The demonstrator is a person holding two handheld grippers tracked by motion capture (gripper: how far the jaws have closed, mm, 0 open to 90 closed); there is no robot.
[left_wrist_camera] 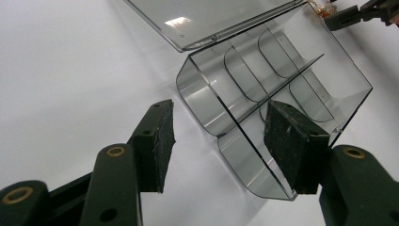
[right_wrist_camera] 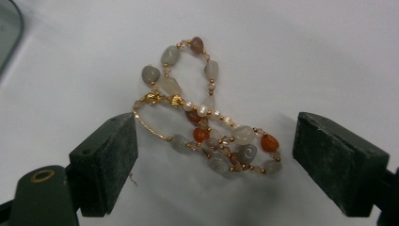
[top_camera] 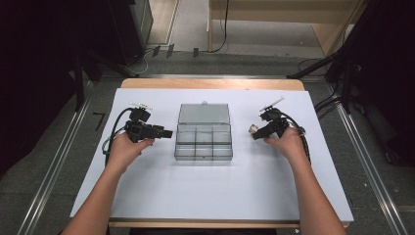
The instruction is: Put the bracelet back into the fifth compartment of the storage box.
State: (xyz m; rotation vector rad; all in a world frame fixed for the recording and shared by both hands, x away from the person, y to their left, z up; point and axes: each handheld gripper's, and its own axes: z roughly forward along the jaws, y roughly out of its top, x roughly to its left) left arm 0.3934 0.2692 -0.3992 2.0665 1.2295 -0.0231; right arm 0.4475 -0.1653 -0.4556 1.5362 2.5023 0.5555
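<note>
— Two grippers, two jobs, so start on your left. Your left gripper (left_wrist_camera: 219,141) has its jaws spread, one pad (left_wrist_camera: 155,143) outside the near end wall of the clear compartment box (top_camera: 203,142) and the other pad (left_wrist_camera: 294,146) over the first cell. Nothing is pinched yet.

— Should I clamp that wall now?

— I would, lightly. The box looks like thin clear plastic and will likely skate on the white table sheet (top_camera: 147,191) if it gets nudged. Hold the wall only, and keep that pad out of the cell you mean to fill. Its lid (top_camera: 203,113) lies flat open behind, so it won't get in your way.

— And the middle?

— All six cells look bare, as far as I can tell through the plastic. Pick the one nearest your right hand.

— Now the right side.

— Your right gripper (right_wrist_camera: 214,157) is released too, jaws wide, with the beaded bracelet (right_wrist_camera: 207,127) lying in a loose tangle on the sheet between them, neither pad touching it. In the high view that gripper (top_camera: 255,131) sits just right of the box, apart from it.

— Where do I bite?

— Go for the thick cluster of grey and orange beads (right_wrist_camera: 235,153), not the thin gold wire section (right_wrist_camera: 148,125). Settle the pads low against the sheet, close slowly, and lift only once the strand hangs free, since a loop could snag.
</note>
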